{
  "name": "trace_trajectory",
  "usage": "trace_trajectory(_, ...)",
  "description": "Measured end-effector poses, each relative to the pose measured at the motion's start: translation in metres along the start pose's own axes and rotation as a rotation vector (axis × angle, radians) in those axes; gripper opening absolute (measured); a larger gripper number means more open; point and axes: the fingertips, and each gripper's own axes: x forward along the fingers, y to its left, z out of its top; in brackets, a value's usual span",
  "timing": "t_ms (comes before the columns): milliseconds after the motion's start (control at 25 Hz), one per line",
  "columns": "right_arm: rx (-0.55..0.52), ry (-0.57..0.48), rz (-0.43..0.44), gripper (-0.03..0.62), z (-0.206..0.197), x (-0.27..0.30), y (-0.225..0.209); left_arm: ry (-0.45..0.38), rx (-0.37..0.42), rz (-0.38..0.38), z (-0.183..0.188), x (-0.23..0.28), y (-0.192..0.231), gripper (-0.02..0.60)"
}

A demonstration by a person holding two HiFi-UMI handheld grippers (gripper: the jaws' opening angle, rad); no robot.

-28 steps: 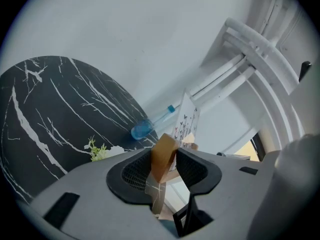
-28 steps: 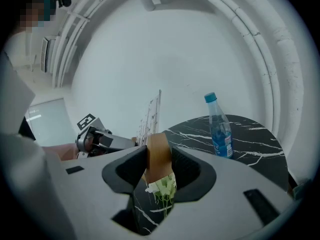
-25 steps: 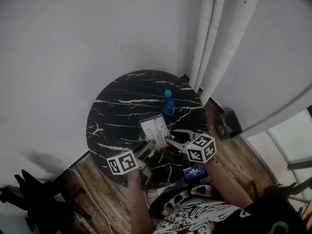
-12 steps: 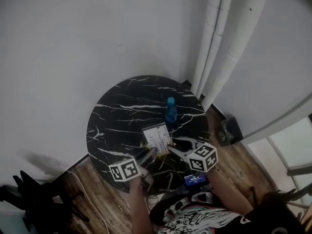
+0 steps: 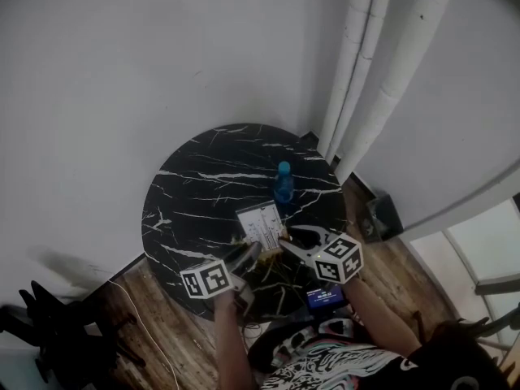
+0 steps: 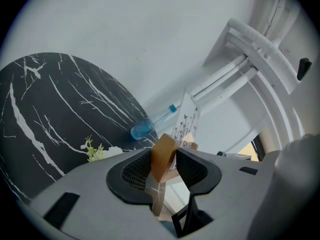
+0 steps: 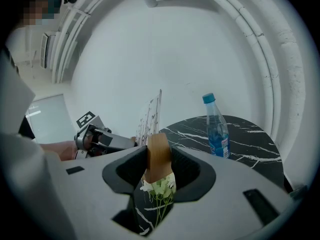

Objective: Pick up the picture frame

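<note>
Frame (image 5: pixel 260 224) clamped at both side edges, upright over the near part of the desk (image 5: pixel 195 193).
Its wide face ran side to side between the hands, straight ahead of both. The left gripper (image 5: pixel 252 251) was closed on the frame's left wooden edge and the right gripper (image 5: pixel 285 236) on its right, each equally near. Whether it touched the desk could not be told. The lift looked straight up.

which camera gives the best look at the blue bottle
The right gripper view: the blue bottle stands side-on on the black table, cap and label clear. The head view shows it small, from above; the left gripper view shows it small and slanted across the picture.
</note>
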Motion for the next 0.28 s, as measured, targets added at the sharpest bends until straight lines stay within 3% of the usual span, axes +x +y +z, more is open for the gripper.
trace_trajectory(280, 0.007, -0.004, 0.005, 0.149, 0.0012, 0.0018, -0.0005, -0.011, -0.01, 0.006, 0.0016, -0.0018, 0.0038, 0.166)
